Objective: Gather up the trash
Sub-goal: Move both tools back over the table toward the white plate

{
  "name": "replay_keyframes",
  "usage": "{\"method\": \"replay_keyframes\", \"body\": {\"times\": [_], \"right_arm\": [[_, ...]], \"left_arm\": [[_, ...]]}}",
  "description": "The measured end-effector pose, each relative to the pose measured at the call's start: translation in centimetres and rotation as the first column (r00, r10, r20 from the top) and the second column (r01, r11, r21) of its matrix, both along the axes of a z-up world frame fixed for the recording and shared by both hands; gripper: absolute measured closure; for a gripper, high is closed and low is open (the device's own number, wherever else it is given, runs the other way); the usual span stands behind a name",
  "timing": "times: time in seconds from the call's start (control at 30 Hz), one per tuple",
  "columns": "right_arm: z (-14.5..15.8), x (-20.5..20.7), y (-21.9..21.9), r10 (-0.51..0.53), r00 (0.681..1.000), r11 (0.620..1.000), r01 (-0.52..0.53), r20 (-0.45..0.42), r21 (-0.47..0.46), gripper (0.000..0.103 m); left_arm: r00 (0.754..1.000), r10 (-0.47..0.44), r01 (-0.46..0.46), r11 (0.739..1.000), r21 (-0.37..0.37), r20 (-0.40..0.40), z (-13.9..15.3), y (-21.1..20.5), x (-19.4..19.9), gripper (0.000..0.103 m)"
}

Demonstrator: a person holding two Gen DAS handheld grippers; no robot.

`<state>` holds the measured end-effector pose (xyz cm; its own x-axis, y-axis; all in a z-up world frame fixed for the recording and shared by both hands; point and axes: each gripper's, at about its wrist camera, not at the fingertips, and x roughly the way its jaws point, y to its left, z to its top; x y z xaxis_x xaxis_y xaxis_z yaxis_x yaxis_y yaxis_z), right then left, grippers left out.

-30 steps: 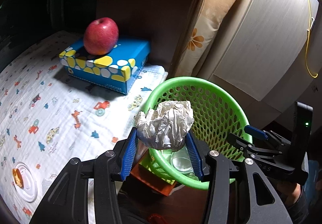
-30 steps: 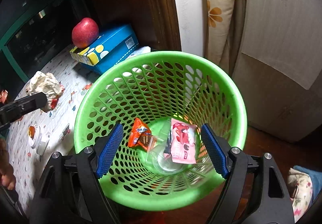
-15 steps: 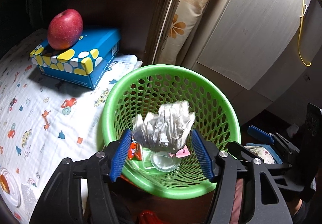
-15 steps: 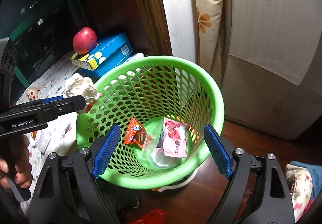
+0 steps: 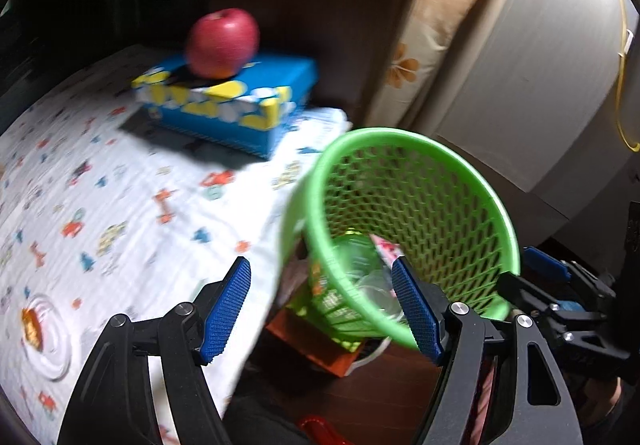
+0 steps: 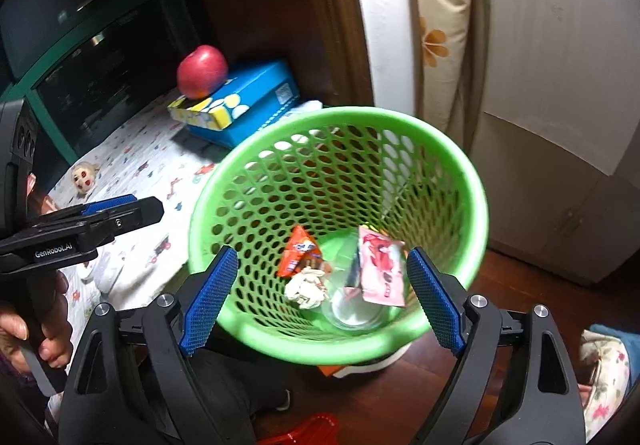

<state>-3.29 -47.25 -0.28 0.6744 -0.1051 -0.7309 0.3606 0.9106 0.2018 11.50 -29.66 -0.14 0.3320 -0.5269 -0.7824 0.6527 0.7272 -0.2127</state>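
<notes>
Left claw (image 5: 322, 309) hides part of blurred basket (image 5: 460, 173).

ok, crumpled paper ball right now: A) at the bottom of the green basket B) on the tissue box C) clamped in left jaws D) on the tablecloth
A: the right wrist view shows the crumpled paper ball lying inside the green basket beside the orange wrapper, and the left gripper is open with empty jaws.

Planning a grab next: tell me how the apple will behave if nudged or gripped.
The apple sits on the tissue box; round, so a nudge probably rolls it off. Its skin looks smooth and glossy, so the pads may slip. Likely firm and fairly heavy.
</notes>
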Motion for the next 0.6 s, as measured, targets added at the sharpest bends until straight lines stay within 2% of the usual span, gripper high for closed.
{"method": "replay_keyframes", "body": {"times": [0.23, 0.27, 0.33, 0.53, 0.6], "right_arm": [[-0.1, 2.6, 3.9, 0.094, 0.996, 0.996, -0.094, -0.005, 0.009, 0.016], [-0.1, 3.1, 4.7, 0.113, 0.994, 0.994, -0.113, -0.006, 0.01, 0.016], [-0.1, 3.8, 5.8, 0.137, 0.991, 0.991, -0.137, -0.006, 0.009, 0.016], [0.0, 5.9, 9.3, 0.212, 0.977, 0.977, -0.212, -0.009, 0.006, 0.015], [0.0, 6.4, 10.2, 0.23, 0.973, 0.973, -0.23, -0.012, 0.007, 0.015]], "left_arm": [[0.985, 0.171, -0.171, 0.985, 0.032, 0.0, -1.1, 7.4, 2.6, 0.029], [0.982, 0.189, -0.189, 0.981, 0.035, -0.001, -1.3, 8.4, 3.0, 0.026], [0.971, 0.241, -0.241, 0.97, 0.045, 0.009, -1.5, 10.7, 3.7, 0.023], [0.928, 0.37, -0.372, 0.924, 0.085, 0.037, -2.6, 17.4, 5.8, 0.023], [0.917, 0.397, -0.4, 0.911, 0.1, 0.044, -3.2, 19.3, 6.5, 0.026]]}}
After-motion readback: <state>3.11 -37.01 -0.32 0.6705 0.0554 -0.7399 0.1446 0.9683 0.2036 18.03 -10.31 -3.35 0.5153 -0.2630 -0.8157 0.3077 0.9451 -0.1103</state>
